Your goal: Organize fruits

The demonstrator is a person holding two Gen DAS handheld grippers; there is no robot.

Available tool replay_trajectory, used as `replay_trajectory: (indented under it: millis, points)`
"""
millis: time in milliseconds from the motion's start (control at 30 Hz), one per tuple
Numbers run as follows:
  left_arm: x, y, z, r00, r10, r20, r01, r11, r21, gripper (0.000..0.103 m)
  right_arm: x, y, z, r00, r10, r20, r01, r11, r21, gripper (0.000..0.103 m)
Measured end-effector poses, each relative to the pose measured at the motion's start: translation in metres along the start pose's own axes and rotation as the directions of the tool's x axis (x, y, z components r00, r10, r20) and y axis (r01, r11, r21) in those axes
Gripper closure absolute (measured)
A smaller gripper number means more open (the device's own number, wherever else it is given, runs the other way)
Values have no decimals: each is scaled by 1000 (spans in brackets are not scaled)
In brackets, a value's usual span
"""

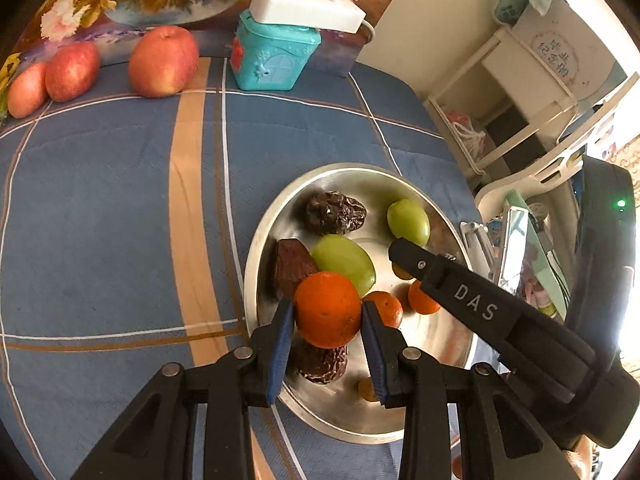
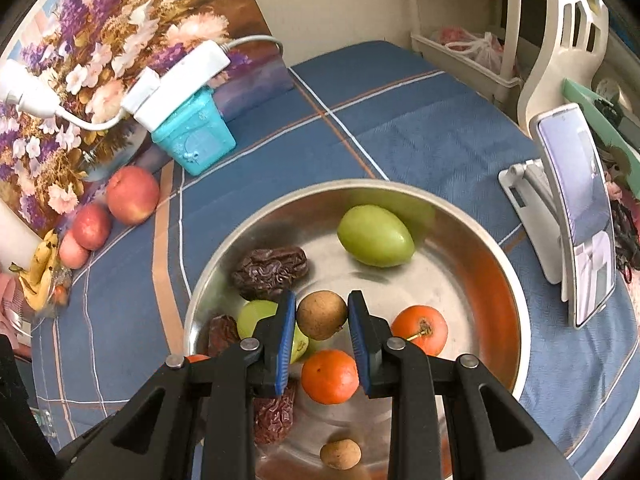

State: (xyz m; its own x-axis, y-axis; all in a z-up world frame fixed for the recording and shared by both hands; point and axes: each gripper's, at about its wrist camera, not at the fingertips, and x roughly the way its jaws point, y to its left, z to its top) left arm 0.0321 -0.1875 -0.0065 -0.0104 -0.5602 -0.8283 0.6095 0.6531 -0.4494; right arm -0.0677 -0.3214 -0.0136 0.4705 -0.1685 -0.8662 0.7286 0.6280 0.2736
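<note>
A steel bowl (image 1: 256, 264) (image 2: 480, 232) on the blue checked cloth holds dark dates (image 1: 335, 213), green fruits (image 1: 408, 222) (image 2: 375, 236), small oranges (image 2: 420, 330) and brown longans (image 2: 340, 454). My left gripper (image 1: 327, 312) is shut on an orange (image 1: 328, 310), held just above the bowl's near side. My right gripper (image 2: 322, 316) is shut on a brown longan (image 2: 321, 315) over the bowl's middle. The right gripper's body (image 1: 480, 308) reaches in from the right in the left wrist view.
Three red apples (image 1: 163, 62) (image 2: 133, 195) lie by the floral picture at the back left, with bananas (image 2: 40, 268) beyond. A teal house-shaped box (image 1: 272, 56) (image 2: 196, 136) carries a white power strip. A phone on a stand (image 2: 576, 216) is right of the bowl.
</note>
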Motion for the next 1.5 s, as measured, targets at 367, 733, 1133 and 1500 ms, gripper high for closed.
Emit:
replay_trajectory:
  millis: [367,733,1133,1500]
  points:
    - [-1,1,1,1000,-4,0,4,1000,-4,63,4,2,-1,999,-13,-32,13,1000,-22,75]
    - [-21,24,-4,995,93,48,-90,994,-54,44,-1,2,-5,999,-22,-23,21,999,-38,65]
    - [-42,93,-22,923,375,89,-347,909,-229,0,-6,25,-35,1000,-7,-22,4,988,-157,21]
    - [-63,95,-47,875,469,119,-442,875,-199,0,-26,42,-70,999,-10,48,24,959,-284,7]
